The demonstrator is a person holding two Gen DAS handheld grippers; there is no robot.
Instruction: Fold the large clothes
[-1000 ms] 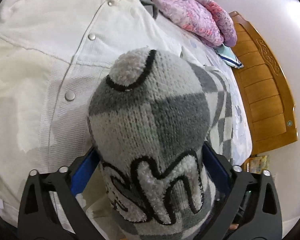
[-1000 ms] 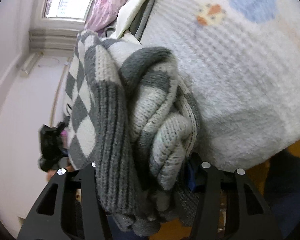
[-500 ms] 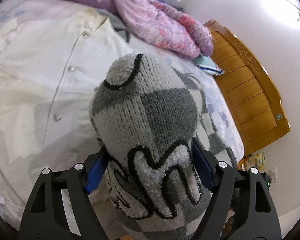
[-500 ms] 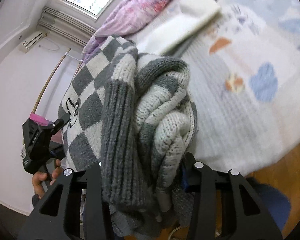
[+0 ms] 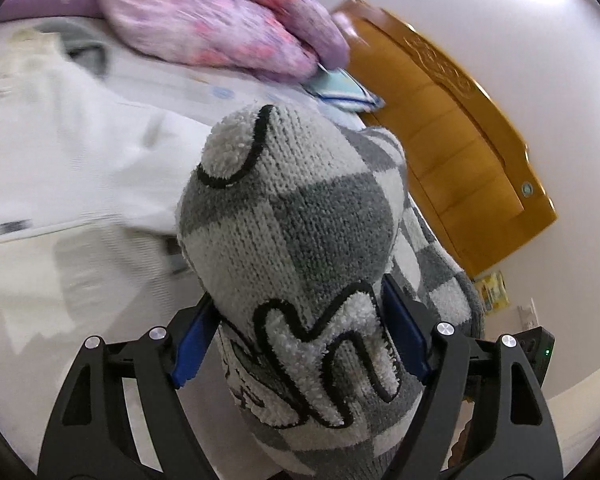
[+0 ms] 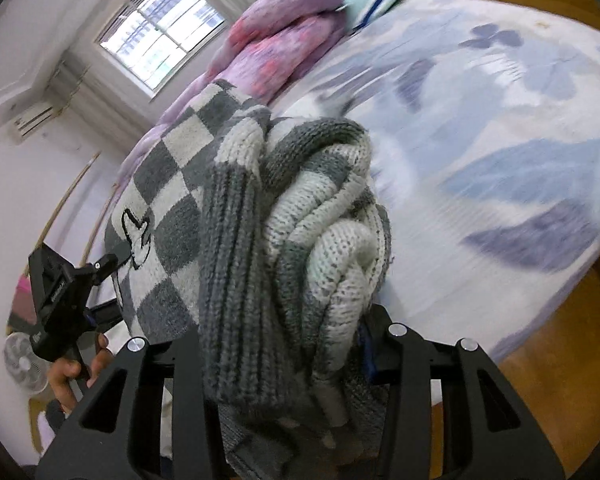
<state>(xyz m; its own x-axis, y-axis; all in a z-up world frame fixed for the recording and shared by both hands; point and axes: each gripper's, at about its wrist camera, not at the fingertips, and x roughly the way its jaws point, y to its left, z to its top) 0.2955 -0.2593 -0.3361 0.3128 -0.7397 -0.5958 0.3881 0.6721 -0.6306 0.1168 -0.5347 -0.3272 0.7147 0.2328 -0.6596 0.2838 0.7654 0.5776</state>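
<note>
Left wrist view: the left gripper (image 5: 300, 320) is clamped on a thick bunch of the checked sweater (image 5: 292, 240), blue pads pressed into the knit on both sides. Black-outlined embroidery is seen on the bunch; it may be lettering, but it cannot be read. The sweater trails off toward the wooden headboard (image 5: 452, 128), with the white jacket (image 5: 60, 152) lying flat on the bed on the far side of the sweater from the headboard. A pink quilt (image 5: 220, 28) is heaped next to the headboard.

Right wrist view: the right gripper (image 6: 288, 332) is closed on the ribbed hem and folded layers of the sweater (image 6: 240, 208). The garment is held off the bed (image 6: 500, 128), spanning between the two grippers. Its long axis is judged to run from one gripper to the other, so both are equally near. The left gripper (image 6: 100, 268) is seen at the other end, a bare hand (image 6: 72, 372) below it. A small black-outlined motif is visible on one checked square; no brand or label is legible. Background blur limits detail.

Next move likely depends on lowering the span flat onto the bed.
</note>
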